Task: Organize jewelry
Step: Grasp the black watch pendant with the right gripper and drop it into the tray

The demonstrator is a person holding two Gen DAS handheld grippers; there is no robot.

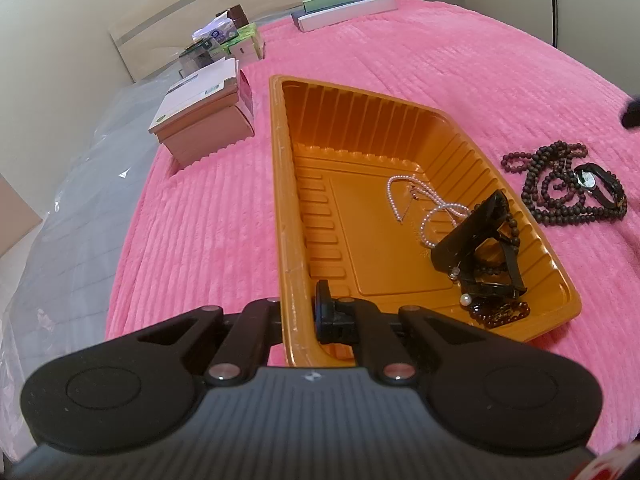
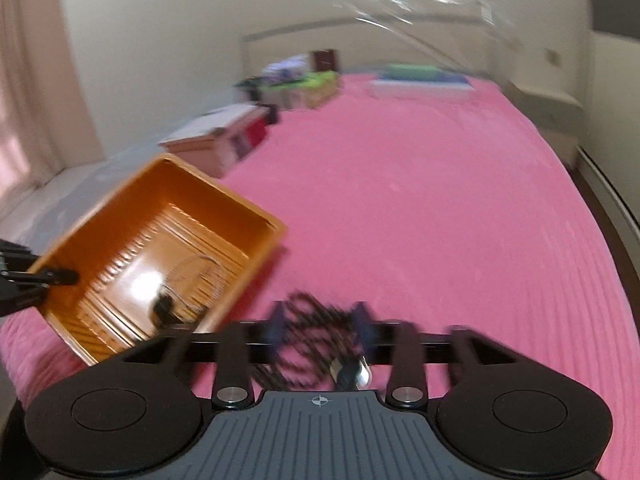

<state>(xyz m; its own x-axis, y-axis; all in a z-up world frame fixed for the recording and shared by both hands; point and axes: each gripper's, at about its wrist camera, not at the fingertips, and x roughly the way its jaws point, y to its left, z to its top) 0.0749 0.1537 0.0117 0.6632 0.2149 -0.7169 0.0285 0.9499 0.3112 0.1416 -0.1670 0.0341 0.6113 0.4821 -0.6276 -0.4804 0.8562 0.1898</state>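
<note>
On the pink bedspread (image 1: pixel 440 60), the left gripper (image 1: pixel 298 316) clamps the orange tray (image 1: pixel 280 208); the right gripper (image 2: pixel 320 328), jaws apart, straddles dark beads (image 2: pixel 308 340) at lower centre, next closing and lifting.

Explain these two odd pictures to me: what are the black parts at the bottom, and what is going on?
Those black parts are hand-held grasping tools; a person carries one in each hand, and each has a camera looking along its fingers. The left tool is clamped on the rim of an orange tray lying on a pink bedspread. In the tray lie a pearl necklace and dark pieces. Beside it lie brown beads and a watch. The right tool's blurred picture shows those beads between its fingers; a grip cannot be confirmed.
</note>
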